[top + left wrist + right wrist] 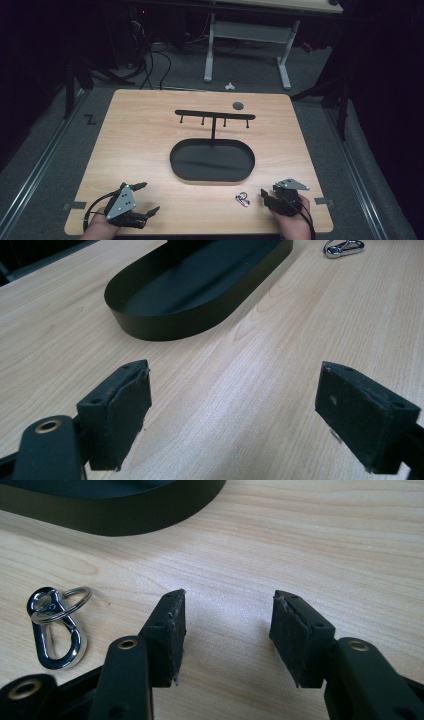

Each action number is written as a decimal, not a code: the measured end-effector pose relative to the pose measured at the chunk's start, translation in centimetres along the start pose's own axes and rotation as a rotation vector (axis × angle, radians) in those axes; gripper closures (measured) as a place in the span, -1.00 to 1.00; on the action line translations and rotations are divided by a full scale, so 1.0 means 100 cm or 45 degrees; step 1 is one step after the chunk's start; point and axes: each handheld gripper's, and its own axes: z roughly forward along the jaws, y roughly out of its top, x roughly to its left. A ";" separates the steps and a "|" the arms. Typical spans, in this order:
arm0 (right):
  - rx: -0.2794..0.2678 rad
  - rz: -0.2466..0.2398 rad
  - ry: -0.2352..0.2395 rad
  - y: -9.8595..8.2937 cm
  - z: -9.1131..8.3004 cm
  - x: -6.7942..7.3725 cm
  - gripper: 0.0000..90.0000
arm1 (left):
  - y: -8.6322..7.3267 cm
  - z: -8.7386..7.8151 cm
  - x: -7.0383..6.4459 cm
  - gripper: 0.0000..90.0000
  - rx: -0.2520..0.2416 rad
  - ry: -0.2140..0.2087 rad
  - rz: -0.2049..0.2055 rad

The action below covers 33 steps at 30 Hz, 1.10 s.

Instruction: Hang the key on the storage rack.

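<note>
High view: one clip (243,199) lies on the table (135,150) at lower centre-right of the frame, just left of the right gripper (272,197) and just below the tray (212,161). The left gripper (145,199) rests at lower left, well apart from the clip.

Gripper state: both are released. In the left gripper view the jaws stand wide, with bare wood between them; the clip (343,247) sits at the upper right edge of the frame, and the tray (165,322) at upper centre. In the right gripper view the jaws are parted and hold nothing; the clip (54,626) lies at middle left of the frame, outside the gap and beside the left jaw.

Step in hand, judged: the approach before pickup. The clip is not yet grasped. It probably goes to the rack (215,115) standing from the tray.

Next move calls for:
1. Shift the right gripper toward the clip until it lies between the jaws.
2. Lower the jaws close to the wood; the clip lies flat and offers little height.
3. Close on the snap-hook body, not on the loose ring.

Count:
- Clip: one, a metal snap hook with one split ring.
- Tray: one, a black oval.
- Rack: one, with four pegs under its bar.
- Grippers: two.
- Dark disc (238,105): one, at the table's upper edge.
</note>
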 end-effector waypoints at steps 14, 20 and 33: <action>0.045 -0.031 -0.008 0.006 -0.001 0.005 -0.03 | 0.000 -0.001 0.000 -0.66 -0.002 -0.004 -0.001; 0.083 -0.054 -0.014 0.011 -0.001 0.011 -0.06 | 0.000 -0.001 0.001 -0.66 -0.003 -0.003 -0.004; 0.221 -0.138 0.000 0.024 -0.001 0.016 -0.10 | -0.001 -0.002 0.000 -0.66 0.000 -0.001 -0.002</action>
